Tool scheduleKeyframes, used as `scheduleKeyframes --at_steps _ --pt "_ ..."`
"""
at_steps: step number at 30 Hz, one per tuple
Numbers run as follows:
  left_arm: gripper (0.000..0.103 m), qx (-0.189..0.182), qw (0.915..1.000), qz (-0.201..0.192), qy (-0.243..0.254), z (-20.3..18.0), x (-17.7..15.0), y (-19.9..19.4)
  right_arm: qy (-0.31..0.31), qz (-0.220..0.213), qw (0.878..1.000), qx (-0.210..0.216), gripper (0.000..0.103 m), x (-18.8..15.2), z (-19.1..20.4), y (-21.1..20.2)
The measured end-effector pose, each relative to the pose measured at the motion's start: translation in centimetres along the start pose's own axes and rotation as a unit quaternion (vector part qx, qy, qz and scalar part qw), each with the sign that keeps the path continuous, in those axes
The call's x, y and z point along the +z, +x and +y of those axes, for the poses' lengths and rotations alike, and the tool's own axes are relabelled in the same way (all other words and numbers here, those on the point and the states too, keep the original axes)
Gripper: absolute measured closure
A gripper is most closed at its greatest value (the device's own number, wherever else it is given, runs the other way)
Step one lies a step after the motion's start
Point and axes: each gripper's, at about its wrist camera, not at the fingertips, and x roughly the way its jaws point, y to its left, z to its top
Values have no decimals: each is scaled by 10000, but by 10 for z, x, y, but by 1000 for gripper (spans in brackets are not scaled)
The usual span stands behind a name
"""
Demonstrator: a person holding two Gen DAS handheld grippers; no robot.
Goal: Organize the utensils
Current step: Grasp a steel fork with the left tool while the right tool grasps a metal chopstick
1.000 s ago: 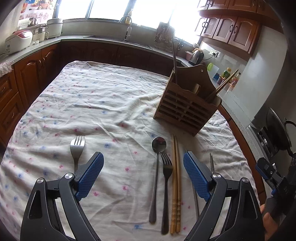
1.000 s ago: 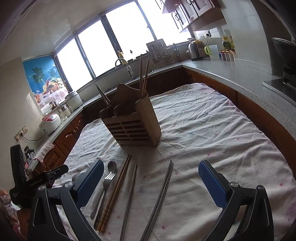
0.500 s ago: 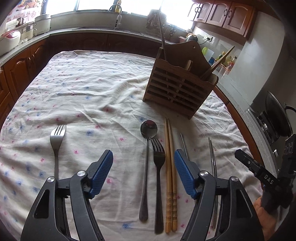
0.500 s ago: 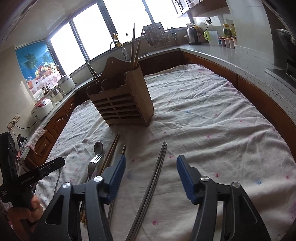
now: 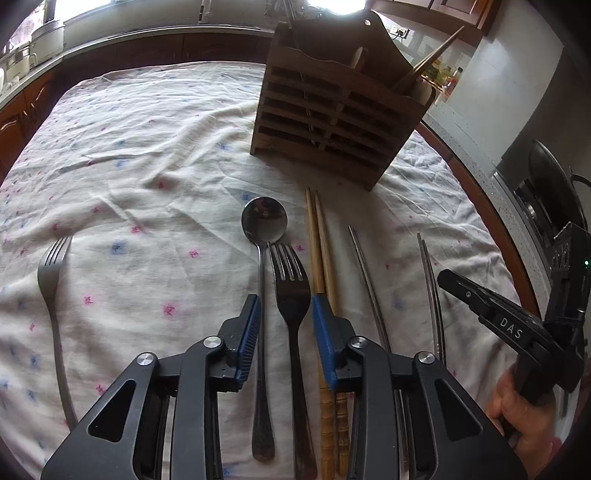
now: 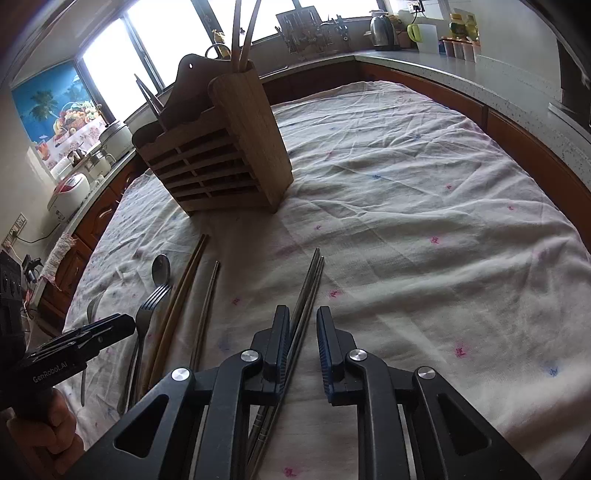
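Note:
A wooden slatted utensil holder (image 5: 340, 122) stands on the clothed table, with chopsticks in it; it also shows in the right wrist view (image 6: 221, 155). Before it lie a spoon (image 5: 263, 236), a dark fork (image 5: 291, 288), wooden chopsticks (image 5: 320, 251), a single metal chopstick (image 5: 365, 269) and a metal chopstick pair (image 5: 430, 280). A second fork (image 5: 51, 280) lies far left. My left gripper (image 5: 285, 310) is low with its jaws partly closed around the dark fork's neck, a gap on each side. My right gripper (image 6: 301, 328) straddles the metal chopstick pair (image 6: 308, 288), jaws narrow but not clamped.
A white floral tablecloth (image 6: 424, 206) covers the table. Kitchen counters with a kettle (image 6: 382, 31), a rice cooker (image 6: 70, 188) and a stove with a pan (image 5: 554, 192) ring the table.
Both grippers dropped toward the table and moved forward. The left jaws narrowed around the dark fork. The right jaws narrowed around the metal chopstick pair.

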Motion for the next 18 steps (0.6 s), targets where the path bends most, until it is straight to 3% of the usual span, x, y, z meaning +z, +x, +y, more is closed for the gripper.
scheduleKeyframes --at_steps 9,18 --pt "84 22 9997 196 176 -5 0 15 -114 148 9997 -162 96 5 -1 13" --pt "84 55 9991 243 357 -10 4 20 -341 282 9985 -326 96 19 3 27"
